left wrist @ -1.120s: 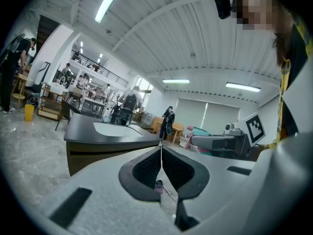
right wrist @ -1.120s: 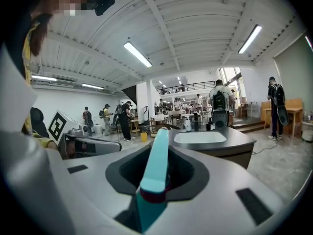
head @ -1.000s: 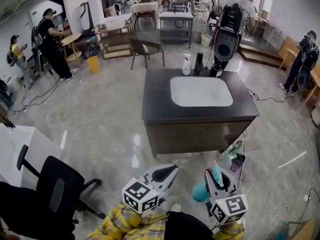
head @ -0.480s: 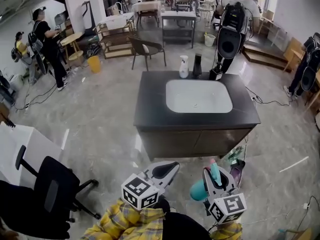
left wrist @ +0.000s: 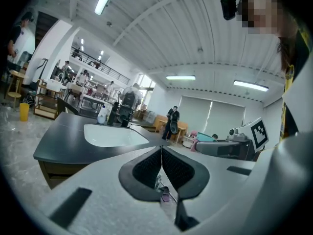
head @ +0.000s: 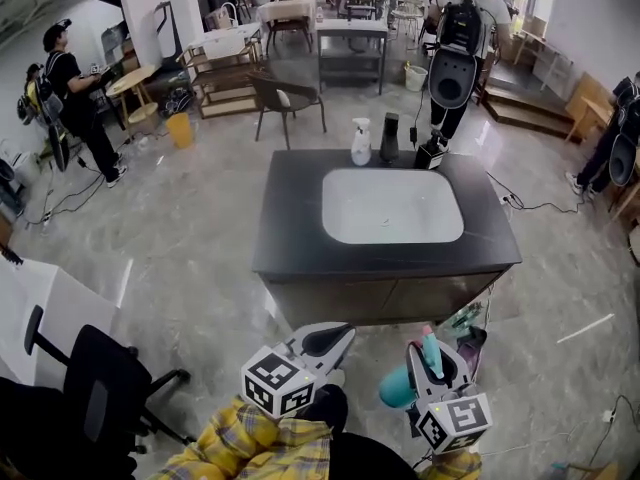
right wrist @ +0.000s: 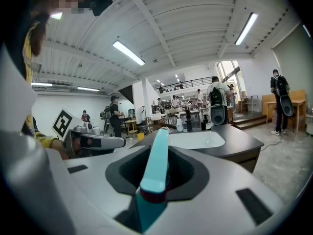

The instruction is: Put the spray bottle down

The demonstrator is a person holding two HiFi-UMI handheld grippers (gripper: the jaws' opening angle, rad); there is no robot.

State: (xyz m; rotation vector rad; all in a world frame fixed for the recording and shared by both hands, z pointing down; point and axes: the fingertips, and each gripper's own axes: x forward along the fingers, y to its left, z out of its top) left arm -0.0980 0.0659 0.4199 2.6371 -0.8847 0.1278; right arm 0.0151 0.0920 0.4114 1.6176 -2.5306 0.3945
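Observation:
My right gripper (head: 434,354) is shut on a teal spray bottle (head: 398,387); the bottle's trigger head (right wrist: 155,163) sticks up between the jaws in the right gripper view, and its round body hangs to the gripper's left in the head view. My left gripper (head: 326,340) is shut with nothing between its black pads (left wrist: 172,168). Both grippers are held low over the floor, short of the front edge of a dark counter (head: 290,238) with a white sink (head: 392,206). From the left gripper view the teal bottle (left wrist: 208,137) shows off to the right.
A white spray bottle (head: 360,142), a black bottle (head: 389,137) and a small black item (head: 430,154) stand at the counter's far edge. A black office chair (head: 95,393) is at the lower left. A person with a backpack (head: 455,43) stands beyond the counter; others stand further off.
The counter has drawn nearer and lower in the head view as both grippers moved toward it. The right gripper keeps its hold on the teal bottle; the left stays shut.

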